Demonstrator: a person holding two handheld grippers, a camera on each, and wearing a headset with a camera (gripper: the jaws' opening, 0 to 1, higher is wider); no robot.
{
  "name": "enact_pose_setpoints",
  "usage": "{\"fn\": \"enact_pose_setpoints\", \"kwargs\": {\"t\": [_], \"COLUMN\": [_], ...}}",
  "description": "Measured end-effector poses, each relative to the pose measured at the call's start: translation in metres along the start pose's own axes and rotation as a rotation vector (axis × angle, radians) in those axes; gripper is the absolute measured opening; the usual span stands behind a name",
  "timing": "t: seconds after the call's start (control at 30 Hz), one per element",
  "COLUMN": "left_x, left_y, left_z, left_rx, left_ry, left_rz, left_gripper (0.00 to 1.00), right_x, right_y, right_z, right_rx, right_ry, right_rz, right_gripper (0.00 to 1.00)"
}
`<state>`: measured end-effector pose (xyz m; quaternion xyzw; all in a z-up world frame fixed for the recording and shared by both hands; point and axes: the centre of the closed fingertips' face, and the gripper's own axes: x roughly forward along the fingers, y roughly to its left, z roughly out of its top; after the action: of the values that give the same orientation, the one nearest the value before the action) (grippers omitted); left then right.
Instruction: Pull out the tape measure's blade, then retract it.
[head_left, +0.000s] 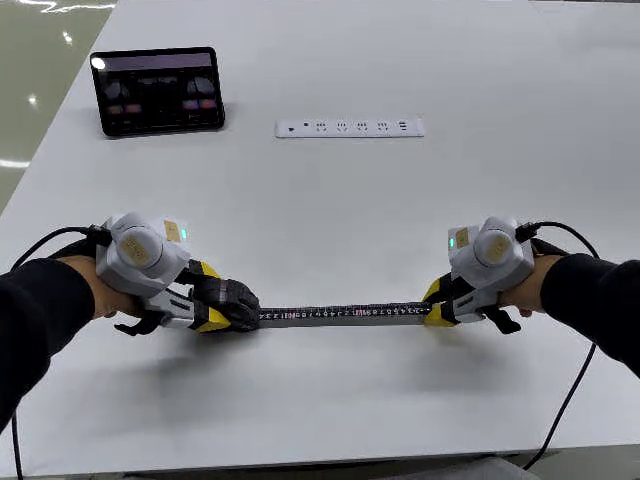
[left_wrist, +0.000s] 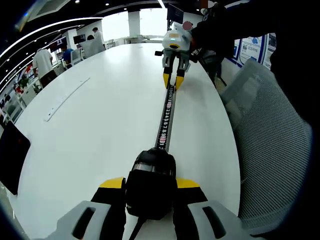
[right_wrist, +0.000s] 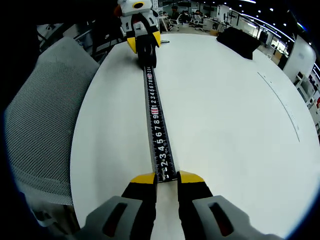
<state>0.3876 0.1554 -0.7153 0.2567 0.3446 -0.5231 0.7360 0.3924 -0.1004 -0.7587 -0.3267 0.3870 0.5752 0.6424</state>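
Taut blade (head_left: 345, 314), whip-back risk
The left gripper (head_left: 210, 296) clamps the case (left_wrist: 150, 180); the right gripper (right_wrist: 167, 178), well apart from it, pinches the blade's tip, and a slip could snap it back.

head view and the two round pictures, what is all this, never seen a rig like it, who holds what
There is no robot here. A person holds a hand-held gripper in each hand, and each one carries its own camera. The head view comes from a headset and looks down at a white table. The left hand-held gripper is shut on the black tape measure case. The right hand-held gripper is shut on the end of the blade, which is stretched out straight between them. Each round picture looks forward along one gripper's own jaws, so it sees the other gripper at the far end of the blade. Farther back on the table lie a tablet and a white power strip.
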Motion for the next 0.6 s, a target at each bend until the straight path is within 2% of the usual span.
{"fn": "enact_pose_setpoints", "kwargs": {"t": [0.17,0.2,0.23,0.27,0.33,0.37,0.4,0.43,0.53,0.57,0.6], "left_x": [0.002,0.002,-0.003,0.0,0.001,0.001,0.0,-0.003,-0.008,-0.01,-0.012], "left_y": [0.002,0.002,0.004,0.007,0.005,0.002,0.002,0.004,0.011,0.01,0.011], "left_z": [-0.002,-0.008,-0.026,-0.03,-0.029,-0.027,-0.026,-0.025,-0.025,-0.024,-0.019], "left_rx": [-0.009,-0.012,-0.055,-0.082,-0.089,-0.137,-0.167,-0.196,-0.214,-0.232,-0.242], "left_ry": [0.009,0.037,0.131,0.134,0.107,0.073,0.058,0.042,0.003,-0.013,-0.062], "left_rz": [0.033,0.037,0.062,0.081,0.071,0.062,0.066,0.078,0.121,0.123,0.126], "left_gripper": [0.34,0.34,0.34,0.36,0.39,0.44,0.48,0.51,0.58,0.63,0.66], "right_x": [-0.001,-0.001,-0.001,-0.001,-0.001,-0.002,-0.003,-0.004,-0.008,-0.009,-0.011], "right_y": [0.003,0.001,0.0,-0.001,-0.001,-0.002,-0.002,-0.003,-0.007,-0.007,-0.006], "right_z": [0.002,0.002,0.003,0.004,0.008,0.01,0.011,0.013,0.013,0.012,0.011], "right_rx": [-0.021,-0.026,-0.03,-0.035,-0.031,-0.025,-0.024,-0.015,0.022,0.035,0.055], "right_ry": [0.011,0.02,0.018,0.014,0.001,-0.006,-0.01,-0.019,-0.042,-0.043,-0.046], "right_rz": [-0.013,-0.027,-0.035,-0.041,-0.049,-0.06,-0.067,-0.078,-0.101,-0.104,-0.109], "right_gripper": [0.12,0.12,0.12,0.13,0.14,0.16,0.17,0.19,0.22,0.23,0.24]}}
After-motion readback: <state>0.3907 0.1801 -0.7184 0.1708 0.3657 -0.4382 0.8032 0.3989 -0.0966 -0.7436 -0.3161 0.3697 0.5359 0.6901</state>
